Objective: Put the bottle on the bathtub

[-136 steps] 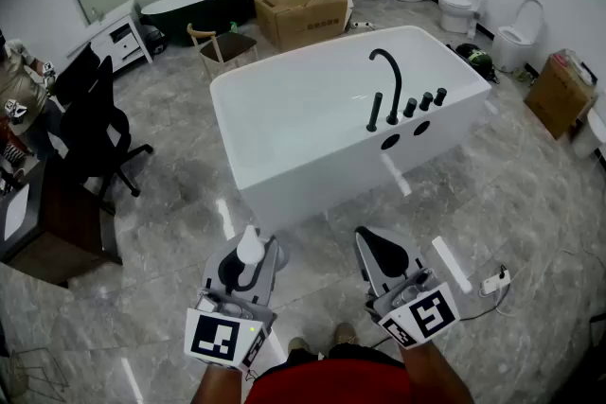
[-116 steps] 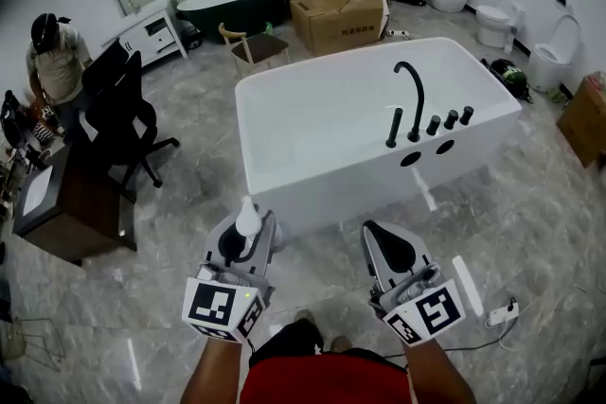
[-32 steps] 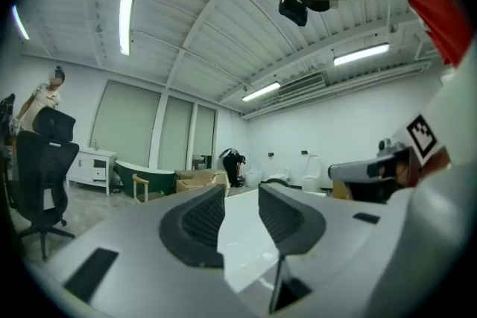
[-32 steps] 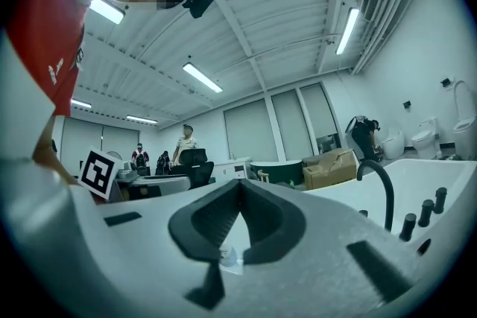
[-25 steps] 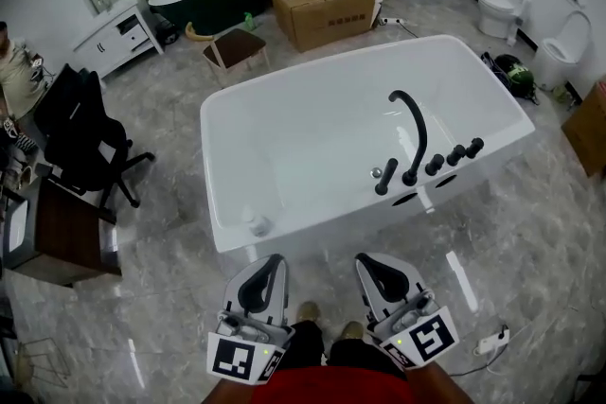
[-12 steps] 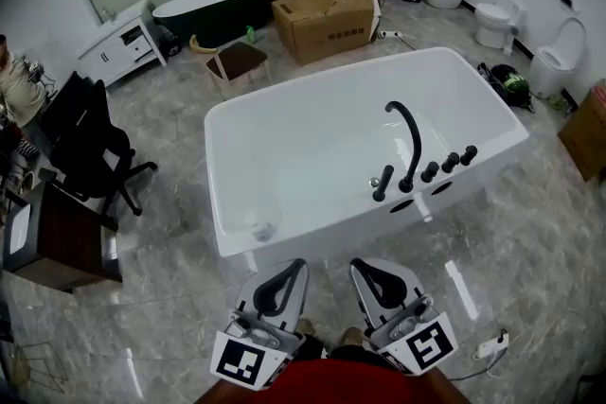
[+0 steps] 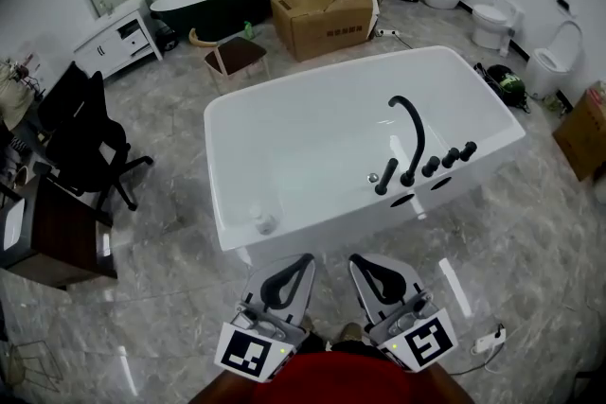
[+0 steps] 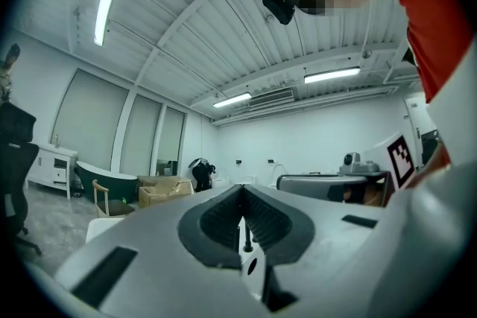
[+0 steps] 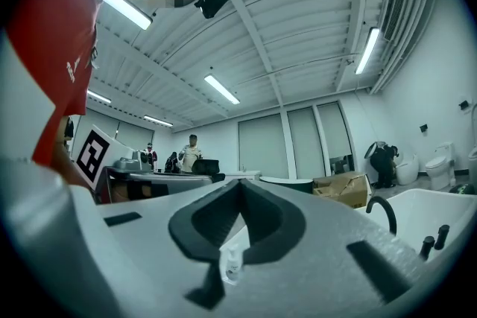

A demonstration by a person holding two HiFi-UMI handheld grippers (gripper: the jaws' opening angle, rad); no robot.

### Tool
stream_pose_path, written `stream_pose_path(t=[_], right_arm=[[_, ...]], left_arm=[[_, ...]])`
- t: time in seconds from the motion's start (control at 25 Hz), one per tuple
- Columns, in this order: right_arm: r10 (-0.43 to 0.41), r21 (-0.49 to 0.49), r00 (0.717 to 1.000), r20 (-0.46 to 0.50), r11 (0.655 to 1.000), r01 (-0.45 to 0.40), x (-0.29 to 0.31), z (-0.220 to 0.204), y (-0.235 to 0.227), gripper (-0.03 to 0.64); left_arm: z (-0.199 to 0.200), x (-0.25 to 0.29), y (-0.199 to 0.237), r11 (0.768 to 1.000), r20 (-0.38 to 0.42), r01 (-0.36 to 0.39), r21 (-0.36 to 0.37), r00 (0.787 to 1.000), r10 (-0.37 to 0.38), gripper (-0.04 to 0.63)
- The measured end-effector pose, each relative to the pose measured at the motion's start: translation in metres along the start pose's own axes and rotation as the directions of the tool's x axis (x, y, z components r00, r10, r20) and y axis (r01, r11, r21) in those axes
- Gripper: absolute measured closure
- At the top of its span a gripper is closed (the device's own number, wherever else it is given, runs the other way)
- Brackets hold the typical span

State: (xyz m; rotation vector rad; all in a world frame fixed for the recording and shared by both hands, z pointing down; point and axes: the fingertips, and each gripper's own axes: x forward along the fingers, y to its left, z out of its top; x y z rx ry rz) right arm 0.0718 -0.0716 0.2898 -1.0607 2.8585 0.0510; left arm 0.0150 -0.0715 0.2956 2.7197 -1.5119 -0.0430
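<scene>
A small clear bottle with a white cap (image 7: 262,221) stands upright on the near left rim of the white bathtub (image 7: 284,237). The same bottle (image 9: 231,265) shows through the gap of the right gripper's pads. My left gripper (image 7: 287,272) and right gripper (image 7: 380,272) are held low and close to my body, pulled back from the tub, jaws pointing up and forward. Both are shut with nothing between the pads. In the left gripper view the pads (image 8: 220,223) meet at the tip.
A black curved faucet (image 7: 412,132) and several black knobs (image 7: 451,156) sit on the tub's near right rim. A black office chair (image 7: 80,142) and dark desk (image 7: 43,237) stand left. Cardboard boxes (image 7: 325,5), a dark tub (image 7: 204,3) and toilets (image 7: 549,57) line the back.
Earlier the left gripper carried the bottle toward the tub; the bottle now stands on the rim. Both grippers have since drawn back toward my body.
</scene>
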Motion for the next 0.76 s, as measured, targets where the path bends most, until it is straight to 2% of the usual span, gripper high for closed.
stream_pose_path(t=[0.76], right_arm=[[-0.027,-0.013,1.0,0.003,1.0,0.027,0.0066,-0.0016,0.007,0.614]], left_arm=[[0.0002,-0.0016,0.0048,0.999,0.007,0.036,-0.005,0.999,-0.036,0.584]])
